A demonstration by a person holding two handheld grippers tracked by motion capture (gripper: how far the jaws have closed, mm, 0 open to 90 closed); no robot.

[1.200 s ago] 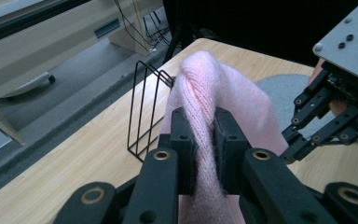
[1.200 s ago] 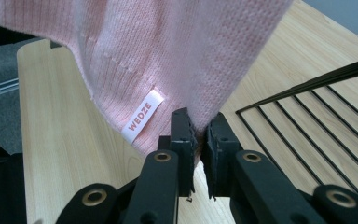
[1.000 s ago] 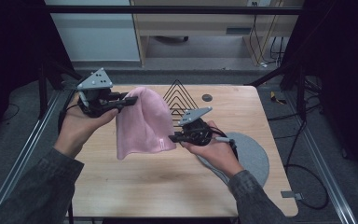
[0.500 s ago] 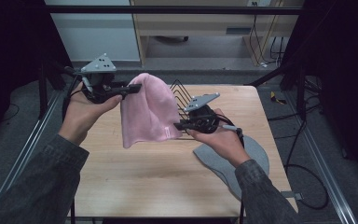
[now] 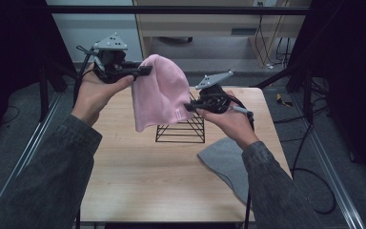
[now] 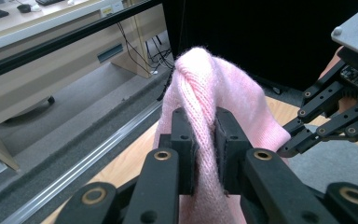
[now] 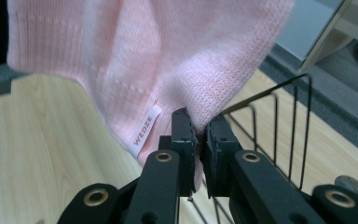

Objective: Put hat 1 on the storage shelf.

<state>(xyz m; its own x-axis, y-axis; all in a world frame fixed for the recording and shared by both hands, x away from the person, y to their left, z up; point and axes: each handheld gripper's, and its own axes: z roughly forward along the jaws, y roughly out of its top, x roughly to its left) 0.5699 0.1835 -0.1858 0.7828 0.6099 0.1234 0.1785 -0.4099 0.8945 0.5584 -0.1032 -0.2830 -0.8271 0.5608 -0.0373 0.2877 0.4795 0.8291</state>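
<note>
A pink knitted beanie (image 5: 159,93) hangs in the air above the wooden table (image 5: 138,176), held between both grippers. My left gripper (image 5: 143,71) is shut on its upper left side, near the crown; in the left gripper view the knit (image 6: 205,116) is bunched between the black jaws. My right gripper (image 5: 189,107) is shut on the beanie's lower right edge, close to a small white label (image 7: 144,130). The beanie (image 7: 158,60) hangs over the black wire rack (image 5: 183,129).
A grey cloth (image 5: 226,164) lies on the table at the right, partly under the right forearm. The wire rack (image 7: 275,126) stands at the table's middle back. A metal frame bar (image 5: 171,9) crosses overhead, with dark curtains on both sides.
Both hands have lifted the pink beanie up and away from the table. It now hangs higher, over the wire rack, more upright and stretched between the two grippers.
</note>
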